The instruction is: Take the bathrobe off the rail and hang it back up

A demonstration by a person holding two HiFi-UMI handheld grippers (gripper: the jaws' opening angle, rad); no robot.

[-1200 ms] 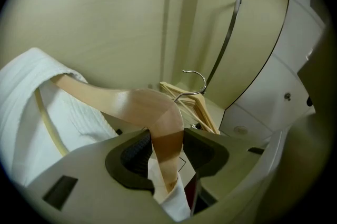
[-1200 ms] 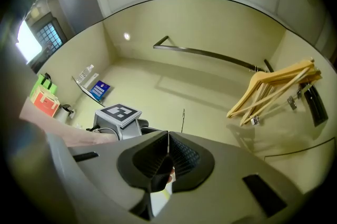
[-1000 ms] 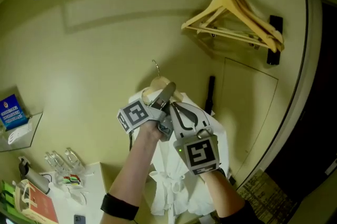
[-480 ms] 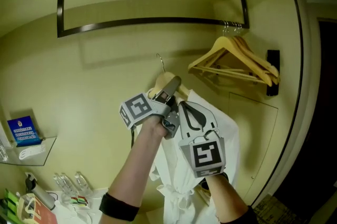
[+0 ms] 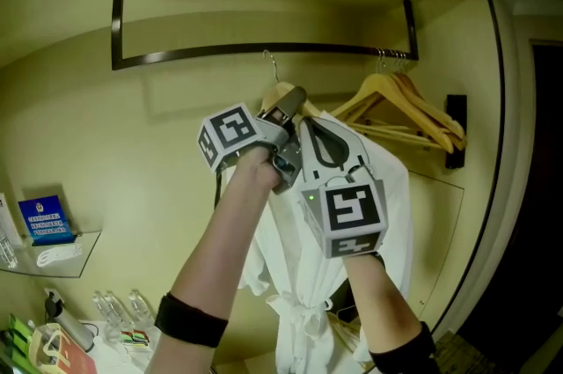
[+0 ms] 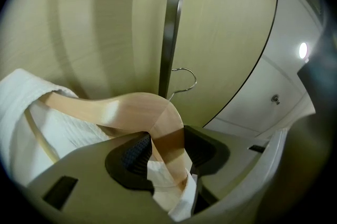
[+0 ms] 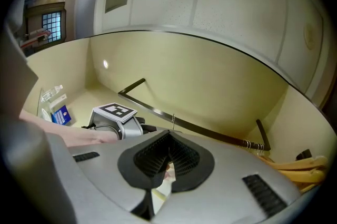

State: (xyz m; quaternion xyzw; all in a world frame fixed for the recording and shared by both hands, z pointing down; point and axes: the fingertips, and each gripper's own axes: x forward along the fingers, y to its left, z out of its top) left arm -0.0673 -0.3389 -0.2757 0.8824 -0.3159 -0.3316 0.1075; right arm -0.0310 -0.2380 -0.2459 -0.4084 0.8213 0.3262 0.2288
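A white bathrobe [image 5: 317, 275] hangs on a wooden hanger [image 6: 121, 112] that I hold up just below the dark rail [image 5: 264, 51]. My left gripper [image 5: 290, 99] is shut on the hanger's neck, and the left gripper view shows its pads [image 6: 134, 152] pressing the wood with a fold of robe [image 6: 21, 112] beside them. The wire hook [image 5: 268, 62] stands at rail height, in front of the rail [image 6: 171, 22]. My right gripper [image 5: 306, 124] is shut, tips at the robe's collar next to the left one. Whether it pinches cloth is hidden.
Several bare wooden hangers [image 5: 405, 104] hang at the rail's right end. A glass shelf with a blue box [image 5: 42, 218] is at the left wall, with small bottles [image 5: 114, 311] below it. A dark doorway [image 5: 537, 187] is at the right.
Both grippers have risen together with the hanger and robe. The hook has come up from well below the rail to the rail's height.
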